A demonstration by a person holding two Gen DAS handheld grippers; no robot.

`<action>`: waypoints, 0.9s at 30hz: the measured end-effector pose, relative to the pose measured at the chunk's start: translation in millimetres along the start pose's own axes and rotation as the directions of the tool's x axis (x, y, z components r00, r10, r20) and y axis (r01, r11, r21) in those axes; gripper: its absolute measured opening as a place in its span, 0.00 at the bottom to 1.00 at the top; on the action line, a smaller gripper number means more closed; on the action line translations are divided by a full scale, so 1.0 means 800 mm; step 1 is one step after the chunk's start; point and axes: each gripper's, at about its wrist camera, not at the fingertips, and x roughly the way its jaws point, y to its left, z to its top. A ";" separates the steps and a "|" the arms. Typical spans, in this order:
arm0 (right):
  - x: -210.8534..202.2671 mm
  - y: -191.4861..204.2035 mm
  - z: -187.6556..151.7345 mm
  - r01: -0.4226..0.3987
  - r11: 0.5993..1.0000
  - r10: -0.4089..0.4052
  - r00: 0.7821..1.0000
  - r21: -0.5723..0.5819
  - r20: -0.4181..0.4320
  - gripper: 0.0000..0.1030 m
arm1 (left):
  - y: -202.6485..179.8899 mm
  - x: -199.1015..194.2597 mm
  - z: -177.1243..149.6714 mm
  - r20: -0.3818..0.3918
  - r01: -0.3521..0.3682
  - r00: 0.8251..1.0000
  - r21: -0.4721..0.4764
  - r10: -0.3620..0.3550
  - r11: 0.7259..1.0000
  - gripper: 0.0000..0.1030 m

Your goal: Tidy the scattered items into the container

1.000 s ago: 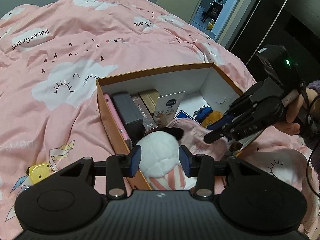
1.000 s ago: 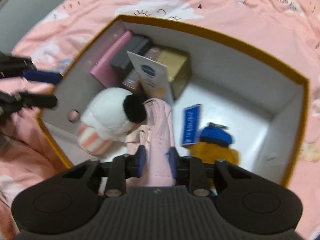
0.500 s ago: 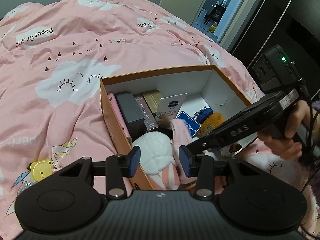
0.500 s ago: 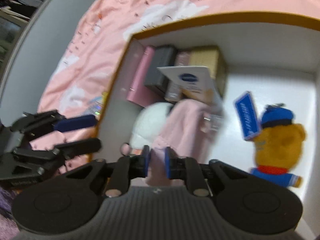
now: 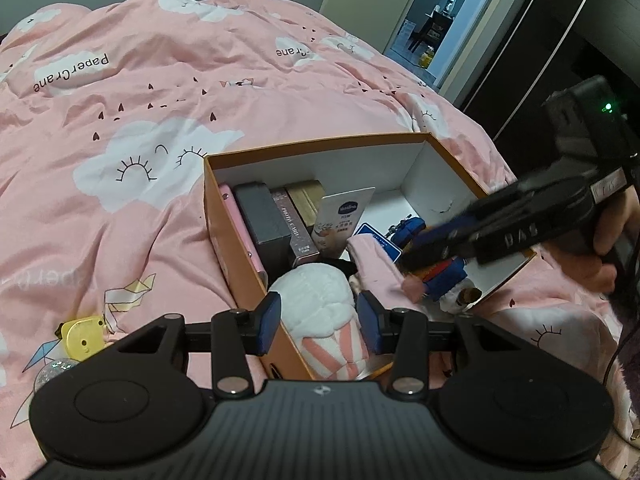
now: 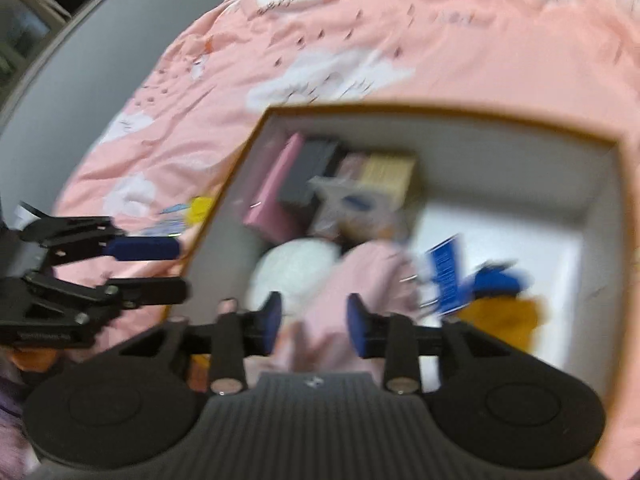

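An orange cardboard box point(image 5: 236, 276) with a white inside sits on the pink bed. It holds a white plush toy point(image 5: 320, 300), a pink cloth pouch point(image 5: 376, 268), several small boxes point(image 5: 264, 224), a white tube point(image 5: 344, 216), a blue card and an orange plush with a blue hat point(image 6: 500, 312). My left gripper point(image 5: 318, 322) is open just above the box's near corner, with the white plush between its fingers. My right gripper point(image 6: 314, 320) is open above the pink pouch point(image 6: 360, 280); it also shows in the left wrist view point(image 5: 432, 240).
A yellow toy point(image 5: 84, 338) and a clear glittery ball point(image 5: 54, 372) lie on the bedspread left of the box. The pink bedspread point(image 5: 160, 100) spreads all around. A dark wardrobe and an open doorway point(image 5: 436, 28) stand behind at the right.
My right gripper has opened and let go of the pink pouch, which now lies in the box, and has drawn back. My left gripper has pulled back a little from the box.
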 end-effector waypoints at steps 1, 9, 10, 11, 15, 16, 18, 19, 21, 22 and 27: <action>-0.004 -0.005 0.001 0.056 0.998 -0.056 0.998 -0.019 -0.001 0.39 | -0.001 0.000 0.000 0.001 0.001 1.000 0.001 -0.001 1.000 0.48; 0.035 -0.038 -0.002 0.310 0.943 -0.324 0.937 -0.120 -0.131 0.58 | -0.001 -0.002 -0.001 0.003 -0.001 1.000 -0.003 0.001 1.000 0.48; 0.041 -0.043 -0.004 0.310 0.943 -0.326 0.934 -0.123 -0.147 0.58 | 0.000 -0.002 -0.002 0.002 -0.003 1.000 -0.004 0.003 1.000 0.48; 0.048 -0.047 -0.006 0.307 0.944 -0.324 0.932 -0.120 -0.165 0.57 | 0.001 -0.002 -0.001 0.000 -0.004 1.000 -0.005 0.004 1.000 0.48; 0.064 -0.053 -0.014 0.328 0.936 -0.349 0.914 -0.127 -0.207 0.52 | 0.003 -0.005 -0.001 -0.001 -0.009 1.000 -0.009 0.009 1.000 0.48; 0.062 -0.057 -0.013 0.321 0.942 -0.335 0.917 -0.098 -0.218 0.51 | 0.003 -0.005 -0.001 0.000 -0.009 1.000 -0.010 0.009 1.000 0.48; 0.056 -0.066 -0.012 0.285 0.958 -0.285 0.930 -0.034 -0.232 0.46 | 0.004 -0.005 0.000 0.002 -0.007 1.000 -0.012 0.007 1.000 0.48; 0.051 -0.072 -0.011 0.256 0.967 -0.247 0.941 0.009 -0.231 0.44 | 0.004 -0.005 0.001 0.001 -0.004 1.000 -0.013 0.004 1.000 0.48; 0.047 -0.079 -0.009 0.202 0.976 -0.181 0.957 0.076 -0.227 0.38 | 0.003 -0.002 0.002 0.000 0.002 1.000 -0.012 -0.002 1.000 0.48; 0.045 -0.081 -0.008 0.172 0.979 -0.144 0.964 0.110 -0.224 0.35 | 0.002 -0.001 0.003 0.000 0.003 1.000 -0.009 -0.003 1.000 0.48; 0.052 -0.068 -0.004 0.069 0.982 -0.029 0.974 0.173 -0.224 0.22 | -0.001 -0.001 0.004 0.003 0.007 1.000 -0.002 -0.007 1.000 0.48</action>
